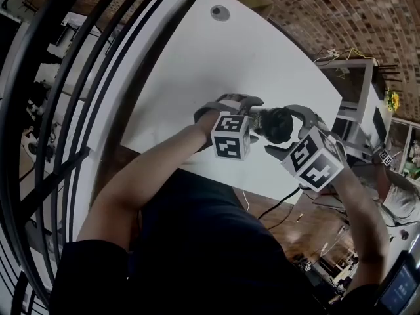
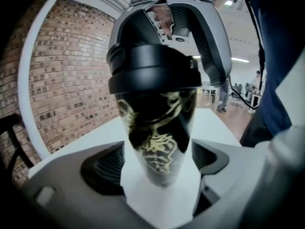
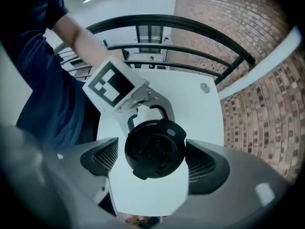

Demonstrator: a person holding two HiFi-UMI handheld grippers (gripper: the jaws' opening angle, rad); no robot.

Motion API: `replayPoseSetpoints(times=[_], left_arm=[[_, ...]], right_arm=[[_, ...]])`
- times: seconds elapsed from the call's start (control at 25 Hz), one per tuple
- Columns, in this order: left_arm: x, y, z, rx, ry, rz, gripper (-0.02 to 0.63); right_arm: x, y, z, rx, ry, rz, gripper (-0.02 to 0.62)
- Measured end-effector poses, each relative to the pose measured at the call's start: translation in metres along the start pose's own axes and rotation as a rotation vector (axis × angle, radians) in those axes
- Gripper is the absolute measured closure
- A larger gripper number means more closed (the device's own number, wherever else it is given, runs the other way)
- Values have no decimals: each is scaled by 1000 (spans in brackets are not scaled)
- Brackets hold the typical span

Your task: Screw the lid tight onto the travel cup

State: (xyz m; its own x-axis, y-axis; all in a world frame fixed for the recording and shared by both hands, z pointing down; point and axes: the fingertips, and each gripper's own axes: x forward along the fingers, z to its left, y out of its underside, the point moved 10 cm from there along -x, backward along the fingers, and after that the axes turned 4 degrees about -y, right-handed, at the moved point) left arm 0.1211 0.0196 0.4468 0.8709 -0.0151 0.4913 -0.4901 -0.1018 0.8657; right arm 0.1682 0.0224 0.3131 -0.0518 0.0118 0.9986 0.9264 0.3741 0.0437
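A black travel cup (image 2: 159, 128) with a gold pattern stands upright on the white table (image 1: 197, 64), its black lid (image 2: 152, 70) on top. My left gripper (image 2: 157, 163) reaches in from the side, its jaws open around the cup's lower body with table showing on both sides. My right gripper (image 3: 153, 160) comes down from above, straddling the lid (image 3: 155, 148); its pads stand just off the rim, open. In the head view both grippers, left (image 1: 252, 113) and right (image 1: 285, 131), meet at the cup (image 1: 275, 125) near the table's near right edge.
A small grey round disc (image 1: 220, 12) sits at the table's far end. A black curved railing (image 1: 79, 110) runs along the left. A brick wall and a shelf unit (image 1: 357, 104) lie to the right. A black cable (image 1: 282, 209) hangs off the near edge.
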Motion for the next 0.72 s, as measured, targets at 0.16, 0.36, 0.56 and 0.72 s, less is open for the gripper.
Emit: replayPoseSetpoints(times=[0.16, 0.36, 0.56, 0.72], left_arm=[[3, -4, 10, 56, 169, -17, 167], [0, -4, 10, 5, 132, -45, 230], [-1, -2, -6, -85, -45, -52, 231], [4, -7, -25, -185, -236, -41, 230]], right_arm=[[7, 1, -2, -151, 26, 56, 166], [6, 1, -3, -192, -6, 44, 178], [5, 7, -7, 89, -38, -38, 187], [6, 16, -11, 309, -37, -23, 189]])
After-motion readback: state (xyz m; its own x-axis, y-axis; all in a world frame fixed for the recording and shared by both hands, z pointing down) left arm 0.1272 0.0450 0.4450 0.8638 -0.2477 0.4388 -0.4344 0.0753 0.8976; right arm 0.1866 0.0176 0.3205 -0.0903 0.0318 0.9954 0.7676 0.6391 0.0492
